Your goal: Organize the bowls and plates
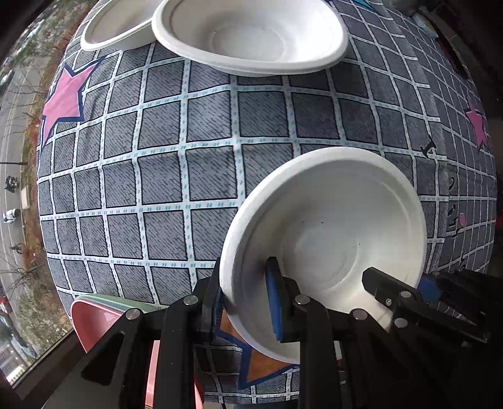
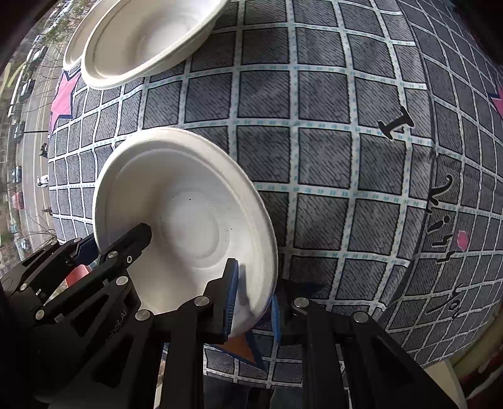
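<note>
A white bowl (image 1: 330, 239) of moulded paper pulp, shallow with a broad flat rim, sits near the front edge of the checked cloth (image 1: 188, 151), tipped up so its hollow faces forward. Its rim is pinched on two sides: the left gripper (image 1: 245, 302) clamps the left edge, the right gripper (image 2: 251, 302) the right edge, each with one blue pad inside the bowl and one outside. At the far side of the cloth lie two more white bowls, the nearer one (image 1: 251, 34) overlapping the farther one (image 1: 113, 28), both open side up.
</note>
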